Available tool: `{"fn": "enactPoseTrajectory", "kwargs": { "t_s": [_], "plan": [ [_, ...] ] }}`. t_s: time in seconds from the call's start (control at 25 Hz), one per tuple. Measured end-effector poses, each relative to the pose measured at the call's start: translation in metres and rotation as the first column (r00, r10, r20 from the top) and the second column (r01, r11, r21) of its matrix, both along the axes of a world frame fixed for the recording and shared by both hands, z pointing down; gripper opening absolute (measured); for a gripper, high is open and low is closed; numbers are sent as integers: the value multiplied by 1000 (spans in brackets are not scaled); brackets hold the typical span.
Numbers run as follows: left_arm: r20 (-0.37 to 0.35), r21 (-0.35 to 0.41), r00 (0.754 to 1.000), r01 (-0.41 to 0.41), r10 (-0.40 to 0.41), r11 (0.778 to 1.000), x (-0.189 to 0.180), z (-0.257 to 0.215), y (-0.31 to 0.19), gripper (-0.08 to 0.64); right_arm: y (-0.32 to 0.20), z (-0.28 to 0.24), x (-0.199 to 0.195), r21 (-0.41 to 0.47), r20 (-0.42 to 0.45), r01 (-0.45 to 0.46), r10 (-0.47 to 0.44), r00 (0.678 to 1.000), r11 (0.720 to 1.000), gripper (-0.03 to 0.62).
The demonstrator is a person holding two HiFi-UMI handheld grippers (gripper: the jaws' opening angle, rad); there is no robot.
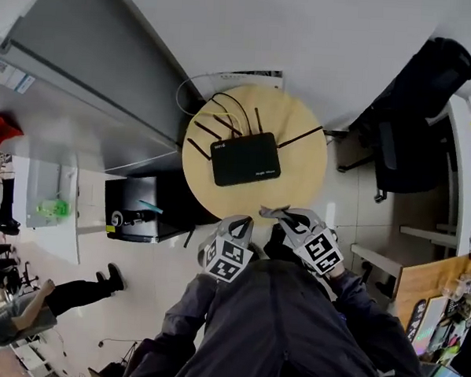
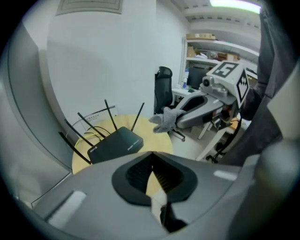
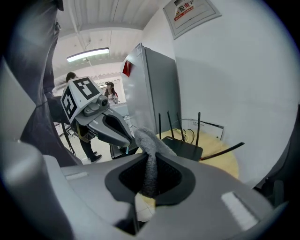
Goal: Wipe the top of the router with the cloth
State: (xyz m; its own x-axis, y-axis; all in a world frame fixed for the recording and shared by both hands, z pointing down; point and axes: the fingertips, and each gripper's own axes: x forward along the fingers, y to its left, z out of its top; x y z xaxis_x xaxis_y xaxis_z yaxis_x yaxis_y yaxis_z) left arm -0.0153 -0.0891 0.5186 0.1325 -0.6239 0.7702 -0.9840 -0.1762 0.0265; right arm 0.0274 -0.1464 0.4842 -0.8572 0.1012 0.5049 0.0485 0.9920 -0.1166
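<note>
My right tongs (image 3: 150, 164) are clamped on the grey cloth (image 3: 149, 140), which stands up out of the jaws in a soft tuft. My left tongs (image 2: 151, 157) are closed, pads meeting with nothing between them. Both hang at the near edge of the round wooden surface (image 1: 303, 168), short of the router (image 1: 246, 159), with a bare strip of wood between.

The black router lies flat near the middle of the surface. Its antennas (image 1: 300, 137) splay from its far edge and out to its right. A yellow cable (image 1: 195, 91) loops behind the router, by the wall. Left of the router stands a tall grey cabinet (image 1: 85, 58), and a low black unit (image 1: 140, 206) sits beside the surface. Right of the router, well apart, is a black office chair (image 1: 417, 107). A person (image 1: 48, 300) stands far off to the left.
</note>
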Motion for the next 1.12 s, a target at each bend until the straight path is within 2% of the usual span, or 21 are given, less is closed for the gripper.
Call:
{"fn": "enactPoseTrajectory", "kwargs": {
  "t_s": [0.28, 0.48, 0.84, 1.12],
  "plan": [
    [19, -29, 991, 130, -130, 991, -31, 2, 1, 0, -13, 16, -36, -23, -25, 110, -111, 994, 994, 32],
    [11, -29, 985, 170, -170, 985, -54, 4, 8, 0, -10, 21, -63, -27, -41, 141, -142, 989, 990, 34],
    [-5, -4, 987, 162, -162, 987, -119, 8, 24, 0, -11, 49, -144, 22, -134, 160, -156, 979, 987, 34],
    [-43, 12, 992, 118, -117, 993, -164, 16, 37, 0, -19, 81, -216, 33, -226, 119, -108, 968, 992, 34]
  ]
}}
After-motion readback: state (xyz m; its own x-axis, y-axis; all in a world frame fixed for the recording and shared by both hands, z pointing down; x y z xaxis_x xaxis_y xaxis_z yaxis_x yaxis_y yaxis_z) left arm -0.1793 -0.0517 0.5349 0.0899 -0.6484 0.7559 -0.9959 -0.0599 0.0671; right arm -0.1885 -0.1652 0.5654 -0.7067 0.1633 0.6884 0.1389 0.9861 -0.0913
